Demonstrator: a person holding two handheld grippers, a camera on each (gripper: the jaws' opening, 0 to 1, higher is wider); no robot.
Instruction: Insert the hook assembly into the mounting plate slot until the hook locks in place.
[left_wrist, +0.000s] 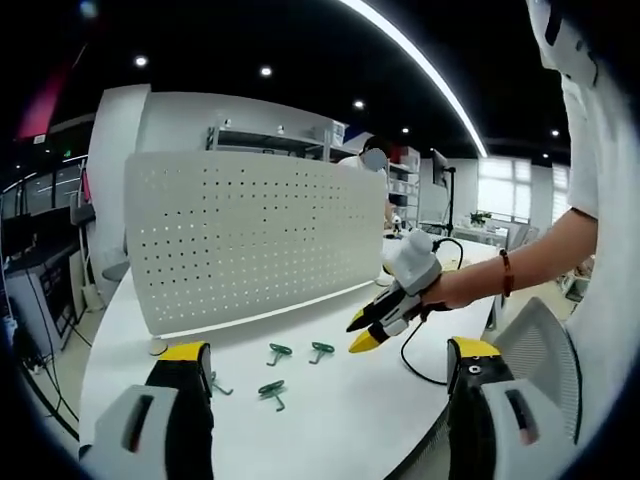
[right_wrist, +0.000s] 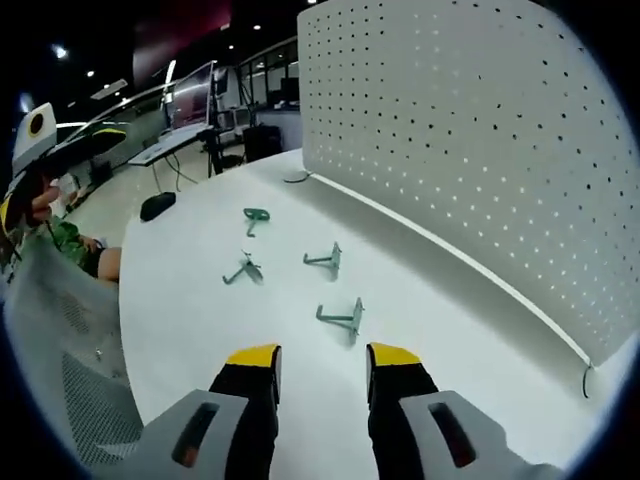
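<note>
Nearest my open, empty right gripper (right_wrist: 318, 362) lay a loose hook (right_wrist: 342, 318); my left gripper (left_wrist: 330, 365) gaped empty too, the pegboard (left_wrist: 250, 235) bare: nothing inserted yet.

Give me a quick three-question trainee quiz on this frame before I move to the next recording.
1. Multiple choice: in the right gripper view, how many green hooks lie on the table? A two, B four, C six.
2. True or false: one of the green hooks already hangs on the pegboard.
3. Fill in: the right tongs are ___ and hold nothing.

Key: 1 B; 2 false; 3 open.
</note>
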